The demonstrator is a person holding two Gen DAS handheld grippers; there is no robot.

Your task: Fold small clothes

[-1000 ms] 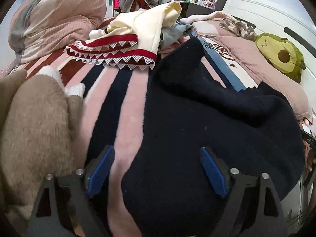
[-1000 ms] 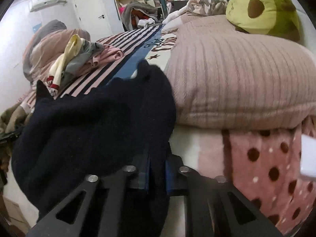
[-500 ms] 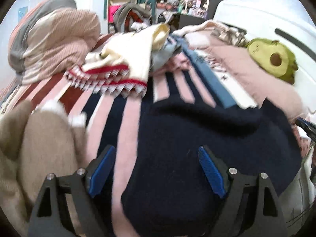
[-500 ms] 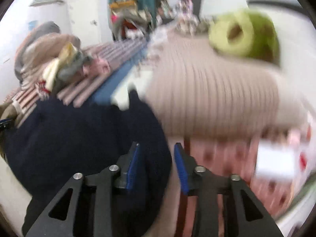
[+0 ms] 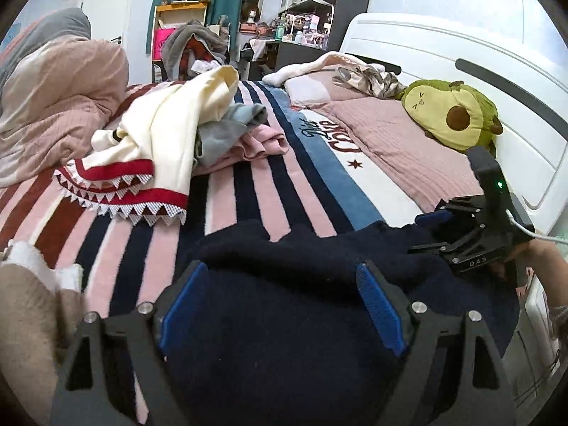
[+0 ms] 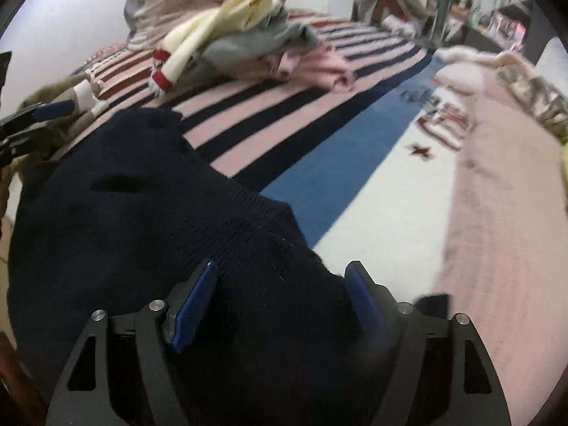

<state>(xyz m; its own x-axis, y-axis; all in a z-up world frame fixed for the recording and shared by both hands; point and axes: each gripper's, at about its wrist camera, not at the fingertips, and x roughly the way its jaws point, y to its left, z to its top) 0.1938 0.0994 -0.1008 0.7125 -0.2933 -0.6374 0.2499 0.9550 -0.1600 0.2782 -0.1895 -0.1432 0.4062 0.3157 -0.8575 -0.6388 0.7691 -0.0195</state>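
1. On the striped bed (image 5: 227,209), at six o'clock in both wrist views, lay the navy knit garment (image 5: 284,319); one of it, bunched rather than flat, with its long axis running roughly nine to three o'clock in the left view.
2. The left hand-held gripper (image 5: 280,305) stood wide apart, its blue pads either side of the knit, holding nothing.
3. The right hand-held gripper (image 6: 280,305) was also spread wide, with a ribbed edge of the garment lying between its pads but not clamped; from the left view it sat at three o'clock (image 5: 461,238), at the garment's far end.
4. Both grippers were about equally near; I judged the next pinch would take opposite ends of that axis.
5. At eleven o'clock one loose pile (image 5: 170,142) waited: one cream piece, one grey, one pink; one avocado plush (image 5: 458,120) rested at two o'clock.
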